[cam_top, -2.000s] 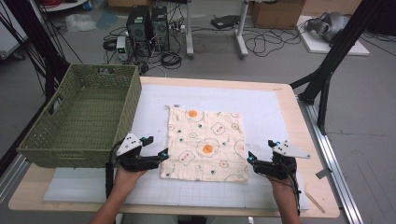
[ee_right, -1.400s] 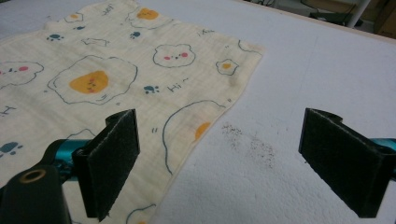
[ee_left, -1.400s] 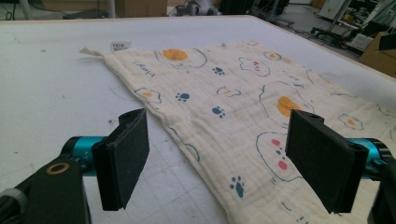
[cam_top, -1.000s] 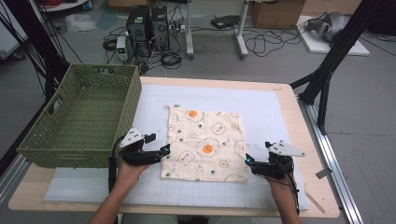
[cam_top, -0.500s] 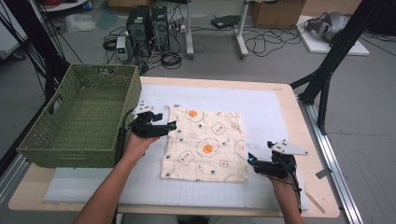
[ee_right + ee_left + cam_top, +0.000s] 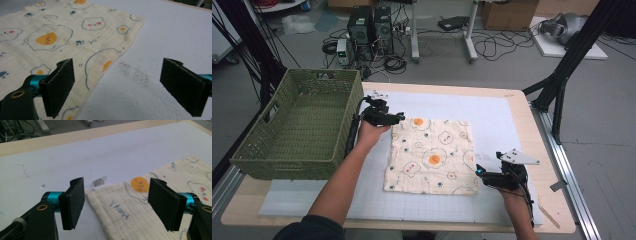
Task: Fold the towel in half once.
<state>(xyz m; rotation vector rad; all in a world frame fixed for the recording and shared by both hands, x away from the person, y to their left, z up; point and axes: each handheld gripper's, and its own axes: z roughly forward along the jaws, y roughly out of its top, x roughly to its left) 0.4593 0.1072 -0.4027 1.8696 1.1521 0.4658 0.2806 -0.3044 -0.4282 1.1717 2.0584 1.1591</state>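
A cream cloth [image 6: 432, 155] printed with fried eggs and bears lies flat on the white mat. My left gripper [image 6: 399, 118] hovers at the cloth's far left corner [image 6: 100, 191], where a small white tag shows. Its jaws have just been closing a little but stand apart, astride the corner without pressing it. At the cloth's near right corner my right gripper [image 6: 477, 172] rests low with its jaws wide. The cloth edge [image 6: 112, 62] runs between its pads [image 6: 60, 86] untouched.
A green woven basket [image 6: 297, 125] stands at the table's left, close beside my left forearm. The white grid mat [image 6: 502, 115] covers the wooden table. Cables, computer cases and a black stand leg lie beyond the far and right edges.
My left hand has moved from the cloth's near left corner away along its left edge to the far left corner. The right gripper has stayed put.
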